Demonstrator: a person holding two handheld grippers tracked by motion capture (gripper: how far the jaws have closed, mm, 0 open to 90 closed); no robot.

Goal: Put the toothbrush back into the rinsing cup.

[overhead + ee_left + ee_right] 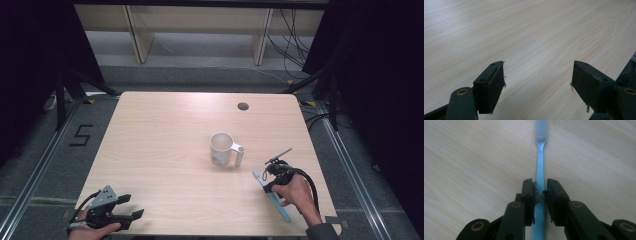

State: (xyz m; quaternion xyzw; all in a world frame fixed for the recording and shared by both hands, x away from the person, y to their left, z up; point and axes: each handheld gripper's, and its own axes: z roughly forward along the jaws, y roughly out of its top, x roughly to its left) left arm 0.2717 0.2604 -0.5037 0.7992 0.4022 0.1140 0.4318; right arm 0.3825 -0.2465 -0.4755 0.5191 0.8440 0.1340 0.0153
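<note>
My right tongs [539,192] are clamped on the toothbrush [540,157], not yet lifted off the surface [165,145]; mug [221,148] ahead, left tongs [537,80] apart, idle.

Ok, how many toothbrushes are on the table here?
1. A blue toothbrush lies near the table's right front edge, clamped by the right gripper, close to the white mug.

High view overhead, claw views near table [165,150]
</note>
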